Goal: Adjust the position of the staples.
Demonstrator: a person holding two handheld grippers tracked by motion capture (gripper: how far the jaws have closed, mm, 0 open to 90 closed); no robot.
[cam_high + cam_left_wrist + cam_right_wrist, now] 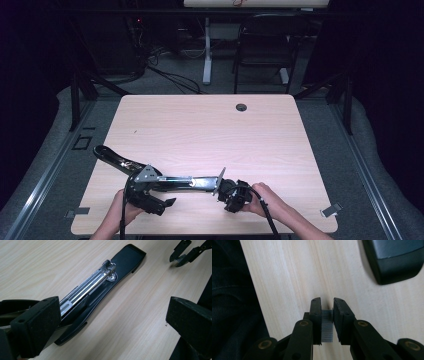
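The long black stapler with its silver metal rail laid open [150, 175] stretches across the pale wooden desk [210, 125] between the left tongs [167, 202] and right tongs [227, 192], blocking passage there. Beyond both tongs the wood lies bare and passable.

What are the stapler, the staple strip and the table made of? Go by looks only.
Stapler: black base, probably matte plastic, with a shiny metal rail. Staple strip in the right gripper: grey, finely ribbed, likely metal. Table: pale wood-grain top, possibly laminate.
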